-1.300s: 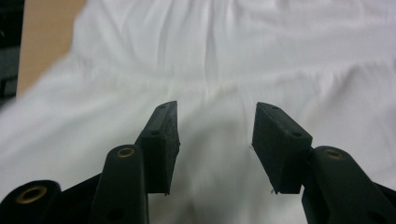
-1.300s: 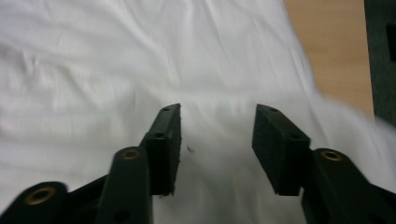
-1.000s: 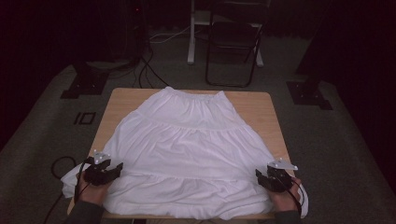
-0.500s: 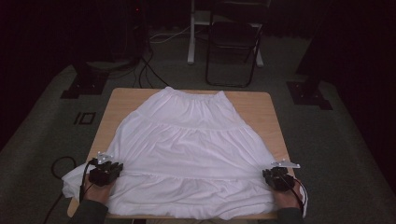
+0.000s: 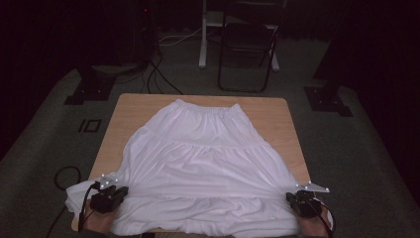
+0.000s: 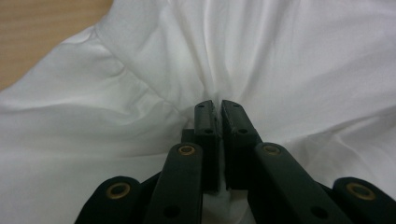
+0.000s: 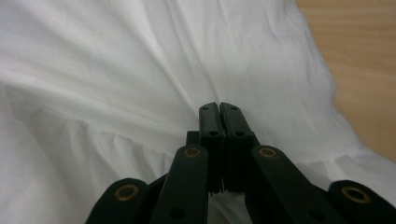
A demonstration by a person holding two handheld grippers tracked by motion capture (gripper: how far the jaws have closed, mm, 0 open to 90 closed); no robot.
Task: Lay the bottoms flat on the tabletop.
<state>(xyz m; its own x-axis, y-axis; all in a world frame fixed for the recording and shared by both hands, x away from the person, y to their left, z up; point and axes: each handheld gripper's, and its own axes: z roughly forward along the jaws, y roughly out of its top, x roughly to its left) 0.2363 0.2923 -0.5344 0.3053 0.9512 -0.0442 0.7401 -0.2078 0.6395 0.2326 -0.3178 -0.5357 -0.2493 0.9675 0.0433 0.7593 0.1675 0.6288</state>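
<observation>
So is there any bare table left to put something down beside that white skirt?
Yes: bare wood shows at the table's far left corner and far right corner, flanking the skirt's waistband. The near edge is crowded: the hem spreads across it, with the left gripper and right gripper clamped there.

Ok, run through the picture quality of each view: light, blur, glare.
High view: dim, the room behind nearly black, the white skirt the brightest thing, soft but readable on the table. Left gripper view: evenly lit, no glare, near jaw arms blurred, folds at the left gripper sharp. Right gripper view: likewise, with soft shadows in the creases by the right gripper.
</observation>
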